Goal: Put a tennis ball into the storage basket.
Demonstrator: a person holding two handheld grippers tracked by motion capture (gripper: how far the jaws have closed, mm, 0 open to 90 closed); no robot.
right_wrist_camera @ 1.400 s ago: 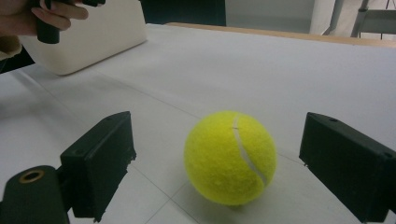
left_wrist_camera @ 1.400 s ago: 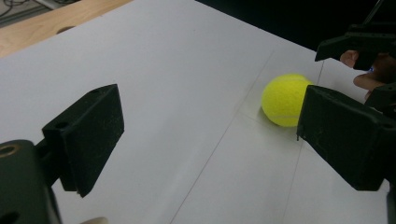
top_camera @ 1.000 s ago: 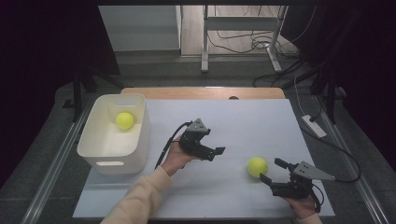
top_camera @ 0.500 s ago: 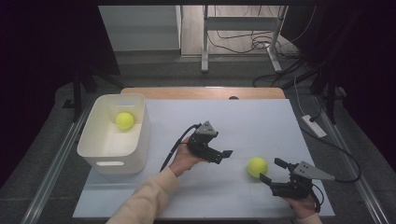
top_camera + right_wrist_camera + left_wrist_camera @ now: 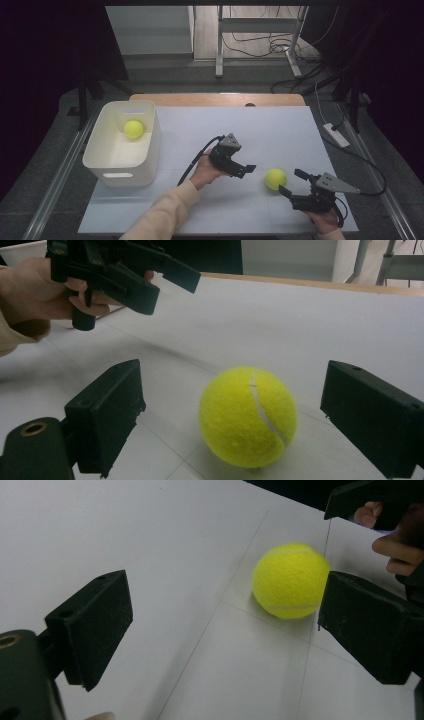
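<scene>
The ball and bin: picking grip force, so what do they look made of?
Ball: fuzzy yellow felt with a white curved seam, likely a tennis ball with a rubber core. Bin: smooth, matte off-white, moulded handle slot and rounded corners, probably plastic.

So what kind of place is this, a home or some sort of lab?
Probably a lab or data-recording workspace, not a home. The white-covered table sits among dark surroundings, loose cables run over the floor behind it, and a person holds a camera-carrying left gripper and right gripper.
</scene>
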